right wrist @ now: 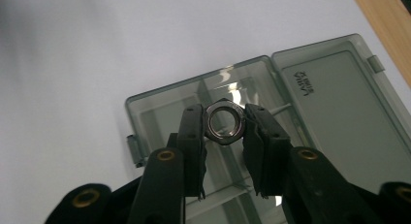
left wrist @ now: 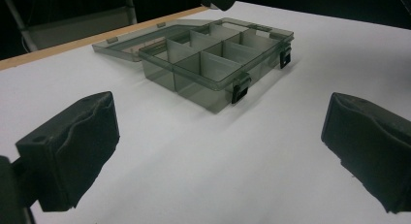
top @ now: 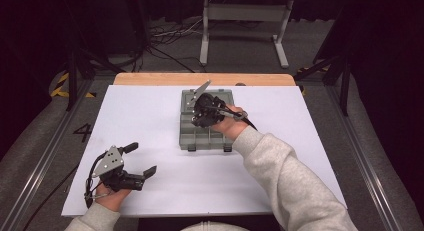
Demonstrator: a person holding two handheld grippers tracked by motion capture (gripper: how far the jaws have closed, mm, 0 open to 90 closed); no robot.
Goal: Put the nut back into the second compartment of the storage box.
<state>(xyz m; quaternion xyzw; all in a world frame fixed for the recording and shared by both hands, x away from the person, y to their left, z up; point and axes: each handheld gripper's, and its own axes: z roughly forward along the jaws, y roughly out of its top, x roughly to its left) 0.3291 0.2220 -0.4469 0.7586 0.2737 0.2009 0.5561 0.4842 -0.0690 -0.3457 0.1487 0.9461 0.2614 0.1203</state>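
— Where is the nut?
— The metal nut (right wrist: 223, 121) is clamped between my right gripper (right wrist: 223, 124) jaws, above the open compartment box (top: 207, 136) on the counter (top: 150, 111).
— And your left gripper (top: 142, 161)?
— Its jaws stand wide apart, holding nothing, low over the counter.

white sheet (top: 150, 121) covers desk | bare wooden strip (top: 150, 79) along far edge | white metal frame (top: 245, 21) and cables (top: 170, 36) on floor beyond
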